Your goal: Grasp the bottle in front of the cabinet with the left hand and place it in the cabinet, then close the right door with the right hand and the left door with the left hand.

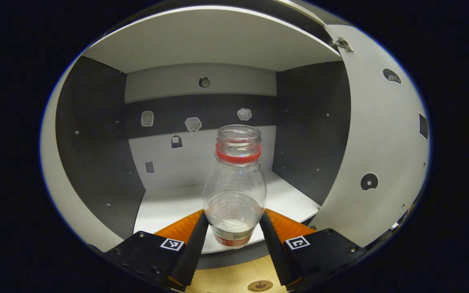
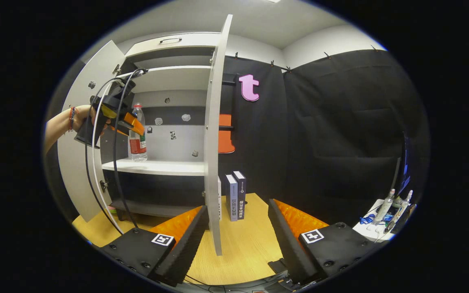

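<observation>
A clear, capless bottle (image 1: 235,191) with a red neck ring and a red label stands upright at the front edge of the white cabinet shelf (image 1: 169,205). My left gripper (image 1: 233,234) is shut on its lower body, one finger pressing each side. In the right gripper view the same bottle (image 2: 137,134) rests on the shelf (image 2: 157,166), with the left gripper (image 2: 130,122) and a hand at it. Both doors stand wide: the left door (image 2: 82,142) and the right door (image 2: 214,142), seen edge-on. My right gripper (image 2: 236,244) hangs open low before the right door's edge, holding nothing.
Small stickers dot the cabinet's back wall (image 1: 193,122). Upright books (image 2: 234,195) stand on the wooden table (image 2: 246,252) beside the right door. Cables (image 2: 96,171) loop down from the left gripper. A side surface with small bottles (image 2: 387,207) sits far right.
</observation>
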Motion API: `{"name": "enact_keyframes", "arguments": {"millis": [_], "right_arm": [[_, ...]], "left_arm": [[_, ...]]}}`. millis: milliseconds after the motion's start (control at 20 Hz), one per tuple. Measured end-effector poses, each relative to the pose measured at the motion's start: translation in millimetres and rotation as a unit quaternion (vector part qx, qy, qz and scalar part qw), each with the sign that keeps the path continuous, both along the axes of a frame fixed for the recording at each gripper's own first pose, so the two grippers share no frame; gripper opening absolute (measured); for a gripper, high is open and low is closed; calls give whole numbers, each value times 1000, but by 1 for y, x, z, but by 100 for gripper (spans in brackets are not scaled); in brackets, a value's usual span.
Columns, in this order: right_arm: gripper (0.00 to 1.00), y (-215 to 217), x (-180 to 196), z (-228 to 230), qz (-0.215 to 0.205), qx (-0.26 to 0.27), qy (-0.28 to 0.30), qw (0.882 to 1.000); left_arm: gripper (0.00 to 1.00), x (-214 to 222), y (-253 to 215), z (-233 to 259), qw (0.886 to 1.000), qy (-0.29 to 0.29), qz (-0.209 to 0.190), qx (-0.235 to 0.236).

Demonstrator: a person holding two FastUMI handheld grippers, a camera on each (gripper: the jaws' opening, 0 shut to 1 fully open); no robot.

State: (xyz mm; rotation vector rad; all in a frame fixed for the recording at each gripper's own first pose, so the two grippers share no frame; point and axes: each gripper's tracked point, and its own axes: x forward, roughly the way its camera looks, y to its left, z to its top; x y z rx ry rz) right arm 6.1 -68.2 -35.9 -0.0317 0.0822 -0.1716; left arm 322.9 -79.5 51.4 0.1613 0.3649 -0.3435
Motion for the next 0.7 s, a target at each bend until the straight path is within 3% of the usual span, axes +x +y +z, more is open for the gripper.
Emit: {"name": "enact_keyframes", "arguments": {"millis": [700], "right_arm": [[98,-18,6,-7,-27,8,10,1000]], "left_arm": [[76,43,-16,-34,999,45,5,0]]}}
